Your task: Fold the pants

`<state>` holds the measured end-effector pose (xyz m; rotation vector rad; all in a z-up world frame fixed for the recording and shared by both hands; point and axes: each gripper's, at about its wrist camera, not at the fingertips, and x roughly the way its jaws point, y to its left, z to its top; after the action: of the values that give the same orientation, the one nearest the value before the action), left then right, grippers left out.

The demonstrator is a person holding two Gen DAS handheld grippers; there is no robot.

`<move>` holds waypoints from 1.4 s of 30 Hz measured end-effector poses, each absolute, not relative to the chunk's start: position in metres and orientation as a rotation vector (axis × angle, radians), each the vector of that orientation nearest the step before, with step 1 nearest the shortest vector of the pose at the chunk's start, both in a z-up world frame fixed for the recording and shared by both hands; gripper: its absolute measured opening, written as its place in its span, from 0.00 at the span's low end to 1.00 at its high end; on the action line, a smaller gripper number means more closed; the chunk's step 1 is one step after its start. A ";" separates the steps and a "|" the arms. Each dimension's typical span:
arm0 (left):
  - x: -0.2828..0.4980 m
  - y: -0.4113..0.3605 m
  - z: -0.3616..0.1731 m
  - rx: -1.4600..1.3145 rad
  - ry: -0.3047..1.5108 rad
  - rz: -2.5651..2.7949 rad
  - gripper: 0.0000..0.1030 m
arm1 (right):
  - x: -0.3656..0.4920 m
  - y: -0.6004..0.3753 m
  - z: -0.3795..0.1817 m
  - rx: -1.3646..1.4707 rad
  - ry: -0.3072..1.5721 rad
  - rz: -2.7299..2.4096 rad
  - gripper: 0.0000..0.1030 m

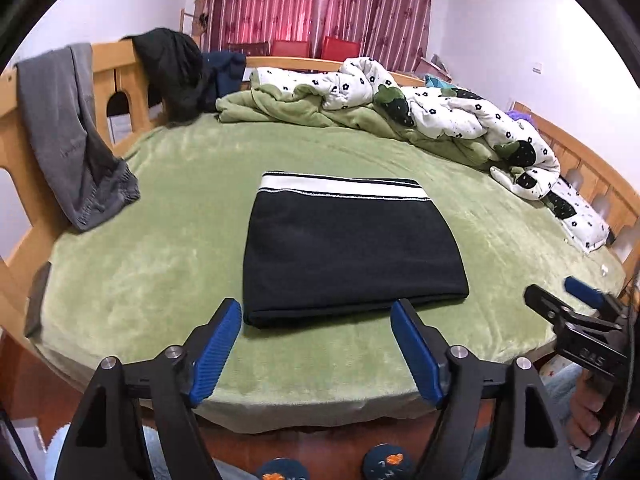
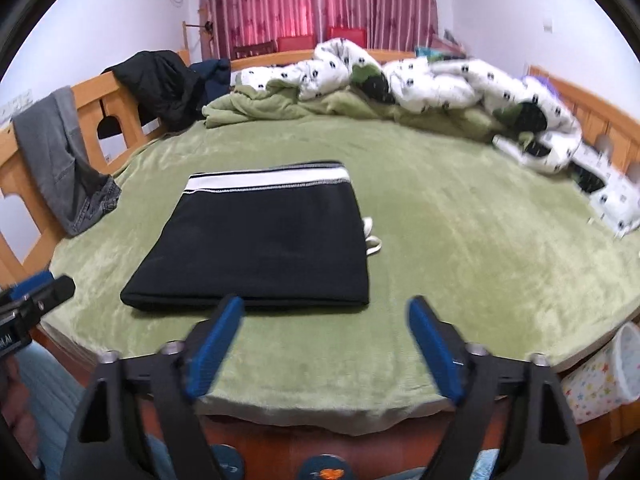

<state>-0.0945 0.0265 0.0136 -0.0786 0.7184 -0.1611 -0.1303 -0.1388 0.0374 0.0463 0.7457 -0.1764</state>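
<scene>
While the black pants [image 1: 352,248] lie folded into a flat, soft rectangle on the green fleece bed cover [image 1: 160,264], both grippers hang above the near edge of the bed with nothing between their ribbed blue pads. In the left wrist view the left gripper [image 1: 316,312] stands open at six o'clock, its tips just short of the pants' thick folded edge, and the right gripper [image 1: 560,292] shows at four o'clock, also open. The pants' white, black-striped waistband [image 1: 340,190] runs along the twelve o'clock side, and in the right wrist view a white drawstring [image 2: 372,240] pokes out at their three o'clock edge. A rumpled white flower-print quilt [image 1: 460,116] lies at one o'clock, and grey trousers [image 1: 68,136] drape over the wooden bed rail [image 1: 112,60] at ten o'clock.
</scene>
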 end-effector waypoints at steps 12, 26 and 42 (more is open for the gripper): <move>-0.113 0.031 0.014 -0.094 0.729 -0.161 0.78 | -0.165 -0.137 0.041 0.102 0.742 -0.142 0.94; -0.117 0.033 0.014 -0.085 0.723 -0.139 0.78 | -0.165 -0.128 0.041 0.100 0.742 -0.140 0.94; -0.119 0.032 0.014 -0.075 0.719 -0.148 0.78 | -0.164 -0.130 0.041 0.107 0.743 -0.142 0.94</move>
<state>-0.1189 0.0316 0.0140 -0.0755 0.7189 -0.1485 -0.1643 -0.1301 0.0405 0.1075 0.7429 -0.1421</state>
